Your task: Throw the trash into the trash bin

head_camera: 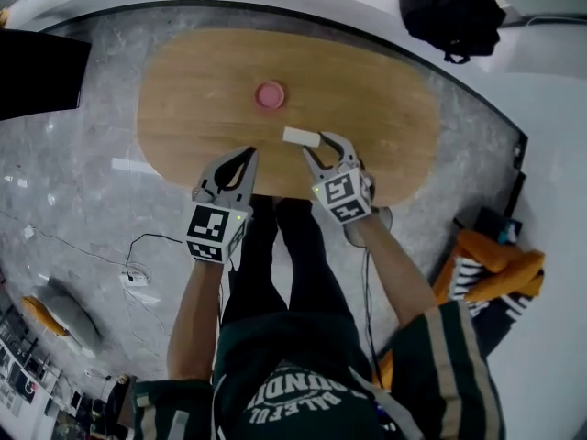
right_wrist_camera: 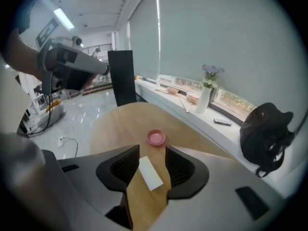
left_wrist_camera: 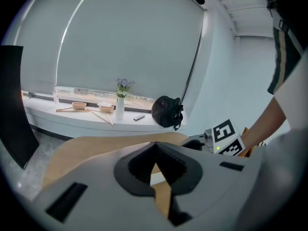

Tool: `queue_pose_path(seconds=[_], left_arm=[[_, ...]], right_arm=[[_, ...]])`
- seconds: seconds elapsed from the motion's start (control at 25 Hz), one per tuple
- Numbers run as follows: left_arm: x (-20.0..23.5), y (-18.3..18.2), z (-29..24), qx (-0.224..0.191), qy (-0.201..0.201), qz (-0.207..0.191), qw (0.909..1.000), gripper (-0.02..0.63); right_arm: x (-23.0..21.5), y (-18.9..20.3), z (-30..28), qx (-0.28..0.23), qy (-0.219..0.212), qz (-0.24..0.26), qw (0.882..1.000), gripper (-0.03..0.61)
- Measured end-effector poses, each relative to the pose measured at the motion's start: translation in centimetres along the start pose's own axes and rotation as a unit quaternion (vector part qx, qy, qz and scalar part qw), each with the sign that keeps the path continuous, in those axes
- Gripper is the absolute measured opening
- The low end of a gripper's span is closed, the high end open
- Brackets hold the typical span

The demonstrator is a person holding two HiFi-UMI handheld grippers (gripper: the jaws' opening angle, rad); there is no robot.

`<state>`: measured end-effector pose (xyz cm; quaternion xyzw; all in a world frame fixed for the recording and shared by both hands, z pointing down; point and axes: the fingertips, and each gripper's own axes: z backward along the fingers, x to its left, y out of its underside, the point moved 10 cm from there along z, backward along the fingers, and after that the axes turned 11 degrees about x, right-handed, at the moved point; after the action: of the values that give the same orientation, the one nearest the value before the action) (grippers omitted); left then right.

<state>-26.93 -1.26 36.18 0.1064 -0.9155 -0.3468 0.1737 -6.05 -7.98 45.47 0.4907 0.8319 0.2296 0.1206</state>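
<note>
The right tool [right_wrist_camera: 152,149] is spread, a white slip [right_wrist_camera: 150,173] lying between its jaws on the oval wooden tabletop [head_camera: 202,90]. The left tool [head_camera: 249,154] is pressed together. A pink cap [head_camera: 270,93] lies beyond, grey marble floor [head_camera: 73,181] around, a black bag [head_camera: 449,7] on the windowsill [left_wrist_camera: 86,117].

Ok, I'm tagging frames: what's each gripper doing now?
Left gripper: shut, empty.
Right gripper: open, white paper strip between its jaws, ungripped.

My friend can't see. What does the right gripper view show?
The right tongs stand open over a wooden table, with a white strip lying between them, not gripped. A pink cap sits just beyond, and a black bag rests on the windowsill.
</note>
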Motion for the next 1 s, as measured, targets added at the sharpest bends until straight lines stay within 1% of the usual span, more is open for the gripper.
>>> queue_pose_path(seconds=[0.08,0.16,0.24,0.36,0.6,0.68,0.84,1.0], left_arm=[[0.1,0.9,-0.5,0.005,-0.005,0.003,1.0,0.002],[0.2,1.7,-0.9,0.007,-0.008,0.003,0.9999,0.002],[0.4,2.5,-1.4,0.013,-0.01,0.006,0.9999,0.002],[1.0,4.0,-2.2,0.022,-0.012,0.016,0.9996,0.002],[1.8,6.1,-2.7,0.029,-0.018,0.036,0.9988,0.002],[2.1,6.7,-2.8,0.031,-0.02,0.039,0.9986,0.002],[2.8,7.9,-2.9,0.036,-0.019,0.043,0.9983,0.002],[3.1,7.9,-2.9,0.037,-0.011,0.039,0.9985,0.002]], right_arm=[[0.4,1.1,-2.3,0.032,-0.001,0.065,0.997,0.156],[0.9,2.1,-4.4,0.065,-0.006,0.127,0.99,0.156],[0.8,3.1,-6.5,0.092,-0.014,0.155,0.984,0.166],[0.4,4.3,-9.2,0.126,-0.023,0.159,0.979,0.178],[0.5,6.0,-12.5,0.16,-0.036,0.165,0.973,0.186],[0.6,6.3,-13.2,0.166,-0.031,0.17,0.971,0.189],[0.6,6.2,-14.1,0.187,0.002,0.17,0.968,0.187],[0.4,5.6,-13.7,0.179,0.005,0.141,0.974,0.167]])
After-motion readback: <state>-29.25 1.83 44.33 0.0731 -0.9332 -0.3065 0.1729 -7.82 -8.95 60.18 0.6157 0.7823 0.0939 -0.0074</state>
